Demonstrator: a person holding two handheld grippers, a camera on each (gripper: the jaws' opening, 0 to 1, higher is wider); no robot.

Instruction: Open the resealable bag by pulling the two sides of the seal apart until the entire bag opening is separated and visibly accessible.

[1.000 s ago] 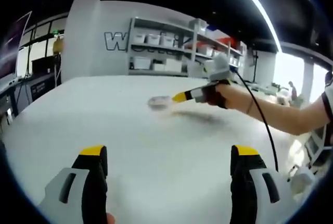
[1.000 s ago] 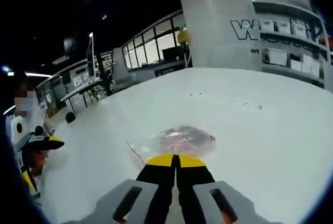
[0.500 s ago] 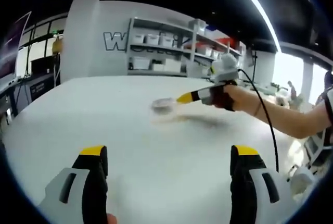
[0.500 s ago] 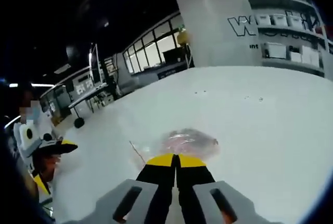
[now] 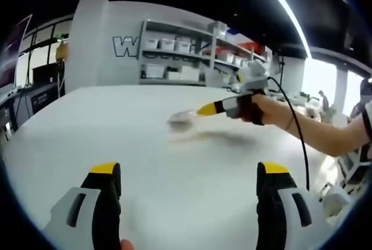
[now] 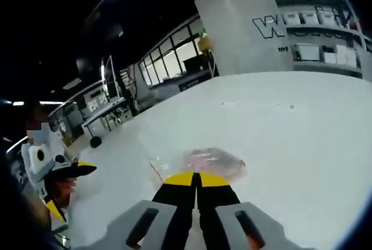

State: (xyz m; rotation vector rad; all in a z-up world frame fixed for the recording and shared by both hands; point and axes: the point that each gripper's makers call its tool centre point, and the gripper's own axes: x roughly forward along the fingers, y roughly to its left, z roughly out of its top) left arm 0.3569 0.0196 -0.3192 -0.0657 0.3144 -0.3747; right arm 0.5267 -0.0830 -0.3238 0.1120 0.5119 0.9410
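My right gripper (image 6: 196, 175) is pinching one edge of the clear bag (image 6: 210, 161) at lower centre over the white table (image 6: 302, 128) — light, limp, slippery film — so my left gripper (image 5: 189, 171), jaws spread, should take the opposite lip.

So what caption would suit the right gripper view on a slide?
Right tongs shut on the edge of a clear resealable bag over a white table.

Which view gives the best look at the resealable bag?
The right gripper view: the resealable bag lies close ahead of the right gripper, whose jaws are shut on its edge. The left gripper view shows it far off, small and blurred.
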